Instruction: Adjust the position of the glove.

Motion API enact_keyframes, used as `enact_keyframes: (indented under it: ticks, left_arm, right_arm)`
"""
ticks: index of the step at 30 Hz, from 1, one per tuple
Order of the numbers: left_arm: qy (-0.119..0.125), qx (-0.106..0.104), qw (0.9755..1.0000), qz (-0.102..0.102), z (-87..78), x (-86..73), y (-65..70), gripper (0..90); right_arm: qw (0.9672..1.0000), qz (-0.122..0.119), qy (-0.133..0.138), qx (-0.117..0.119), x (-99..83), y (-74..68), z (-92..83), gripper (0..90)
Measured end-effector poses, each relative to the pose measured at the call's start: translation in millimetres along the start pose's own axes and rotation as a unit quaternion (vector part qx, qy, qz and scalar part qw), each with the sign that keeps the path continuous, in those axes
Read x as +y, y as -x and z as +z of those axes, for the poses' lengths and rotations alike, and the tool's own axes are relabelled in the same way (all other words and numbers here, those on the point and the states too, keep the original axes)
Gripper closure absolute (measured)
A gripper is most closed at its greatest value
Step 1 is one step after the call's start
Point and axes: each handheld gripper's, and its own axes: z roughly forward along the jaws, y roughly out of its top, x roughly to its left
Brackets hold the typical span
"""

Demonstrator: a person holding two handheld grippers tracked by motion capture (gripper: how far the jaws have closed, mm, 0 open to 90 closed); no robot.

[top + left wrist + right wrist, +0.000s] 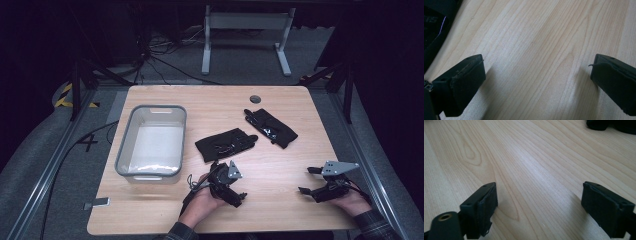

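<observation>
Two black glove-like cloth pieces lie mid-table: the near piece (226,143) and the far piece (270,127), angled to its right. My left gripper (229,184) rests low over the wood just in front of the near piece, held by a hand. Its jaws stand wide open in the left gripper view (537,65), with bare wood between them and a black piece (434,27) at the upper left. My right gripper (306,180) sits near the table's front right, pointing left. It is open (539,191) over bare wood, with a black piece (609,124) far off at the top right.
A grey-rimmed, white-lined bin (150,175) stands on the left half of the wooden table (280,210). A small round grommet (255,98) sits near the far edge. A small grey tab (98,202) lies at the front left corner. Metal rails flank the table.
</observation>
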Motion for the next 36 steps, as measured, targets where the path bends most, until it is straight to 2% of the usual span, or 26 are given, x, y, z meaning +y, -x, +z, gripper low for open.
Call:
enact_keyframes:
  ticks: [5, 9, 10, 14, 16, 18, 21, 27, 36]
  left_arm:
    - [-0.001, 0.001, 1.0, -0.002, -0.1, -0.1, 0.3, 0.0]
    - [-0.001, 0.001, 1.0, -0.002, -0.3, -0.2, 0.7, 0.0]
    - [-0.001, 0.001, 1.0, -0.002, -0.5, -0.4, 1.0, 0.0]
    - [-0.001, 0.0, 1.0, -0.001, -0.4, -0.3, 0.8, 0.0]
    - [-0.001, -0.001, 1.0, -0.001, -0.2, -0.2, 0.8, 0.0]
    - [0.001, -0.002, 1.0, 0.002, 0.1, 0.0, 0.6, 0.0]
    - [0.001, -0.002, 1.0, 0.003, 0.2, 0.1, 0.4, 0.0]
    - [0.001, -0.005, 1.0, 0.005, 0.3, 0.2, 0.3, 0.0]
    - [0.001, -0.008, 0.9999, 0.011, 0.2, 0.1, 0.9, 0.0]
  right_arm:
    - [0.9999, -0.006, -0.007, 0.004, 5.5, 2.2, -0.3, 24.2]
    - [0.9999, 0.001, 0.002, 0.012, 13.8, 5.5, -1.5, 34.5]
    - [0.9999, -0.001, 0.007, 0.013, 19.0, 6.1, -2.2, 41.0]
    - [0.9998, -0.003, 0.016, 0.015, 25.6, 7.1, -2.6, 49.3]
    - [0.9997, 0.0, 0.015, 0.021, 31.0, 9.6, 0.6, 59.1]
    - [0.9996, -0.002, 0.014, 0.023, 32.5, 10.4, 1.7, 61.5]
    - [0.9995, 0.0, 0.017, 0.027, 38.0, 14.2, 4.3, 72.1]
    - [0.9996, 0.006, 0.023, 0.018, 49.7, 22.1, 5.0, 89.6]
    - [0.9998, 0.008, 0.014, 0.006, 61.8, 36.5, 13.9, 90.0]
